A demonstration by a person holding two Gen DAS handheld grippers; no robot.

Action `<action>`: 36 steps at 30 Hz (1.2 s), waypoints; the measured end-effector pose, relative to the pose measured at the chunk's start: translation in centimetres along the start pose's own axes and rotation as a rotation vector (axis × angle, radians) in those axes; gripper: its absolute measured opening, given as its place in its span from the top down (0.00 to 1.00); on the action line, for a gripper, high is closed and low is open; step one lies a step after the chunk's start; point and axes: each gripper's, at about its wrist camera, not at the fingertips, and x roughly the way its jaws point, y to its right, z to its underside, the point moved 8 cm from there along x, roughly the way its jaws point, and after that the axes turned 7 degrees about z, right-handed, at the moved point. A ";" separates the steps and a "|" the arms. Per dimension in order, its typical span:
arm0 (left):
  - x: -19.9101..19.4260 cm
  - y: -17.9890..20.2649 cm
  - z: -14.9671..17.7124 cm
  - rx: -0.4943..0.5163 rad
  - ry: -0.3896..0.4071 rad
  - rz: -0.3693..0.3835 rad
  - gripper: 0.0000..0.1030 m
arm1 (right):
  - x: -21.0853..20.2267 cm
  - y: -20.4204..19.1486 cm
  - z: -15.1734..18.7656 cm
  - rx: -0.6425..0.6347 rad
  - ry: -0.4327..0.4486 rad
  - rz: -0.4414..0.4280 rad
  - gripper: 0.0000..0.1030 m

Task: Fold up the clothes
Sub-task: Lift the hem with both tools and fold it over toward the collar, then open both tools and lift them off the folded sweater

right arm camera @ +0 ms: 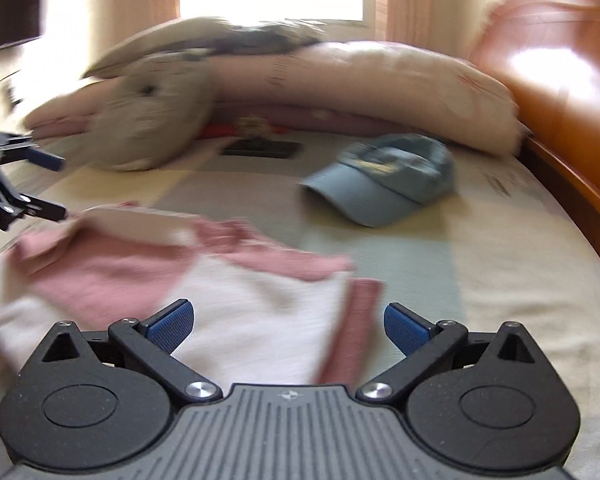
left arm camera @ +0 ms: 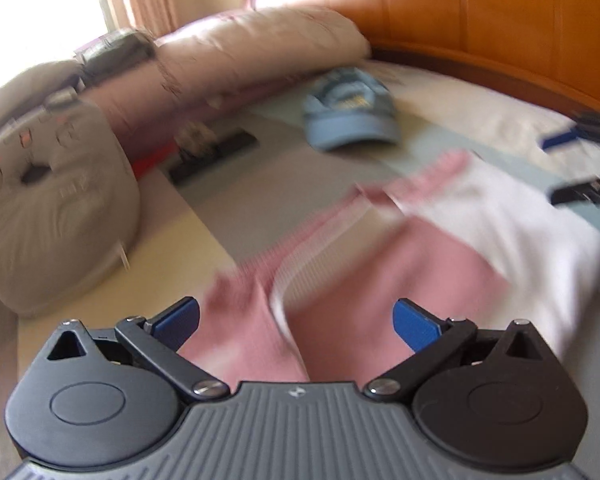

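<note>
On the bed [right arm camera: 500, 280], the pink-and-white garment [right arm camera: 236, 304] lies rumpled just short of the blue cap [right arm camera: 384, 184], with the left gripper [left arm camera: 296, 320] and the right gripper [right arm camera: 286, 320] both spread wide above it, grasping nothing.

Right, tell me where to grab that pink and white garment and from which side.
Grip the pink and white garment at its near pink edge strip, coming in low from the front with the right gripper. That edge lies just ahead between the open jaws, flat on the bed. Blur hides finer folds.
</note>
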 end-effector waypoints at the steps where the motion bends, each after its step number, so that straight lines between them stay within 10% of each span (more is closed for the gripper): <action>1: -0.7 0.5 1.1 -0.003 -0.018 0.020 0.01 | -0.3 -0.8 0.2 -0.024 0.000 -0.007 0.00; 11: 0.9 0.4 7.3 -0.188 -0.117 0.152 0.01 | 0.3 -5.8 1.1 -0.093 -0.058 -0.022 0.00; 19: 1.1 -7.8 5.0 -0.360 0.061 -0.065 0.02 | 0.2 -5.4 0.8 -0.052 -0.068 0.002 0.00; 23: -0.5 -8.0 5.7 -0.447 0.121 -0.033 0.01 | -0.1 -5.3 1.3 -0.074 -0.071 0.020 0.00; 27: -1.1 -4.6 7.5 -0.403 0.136 0.060 0.01 | 0.3 -6.5 1.8 -0.072 -0.055 -0.035 0.00; 36: -2.9 -0.5 14.2 -0.274 0.012 -0.003 0.08 | -0.6 -4.6 7.8 -0.045 -0.125 0.034 0.00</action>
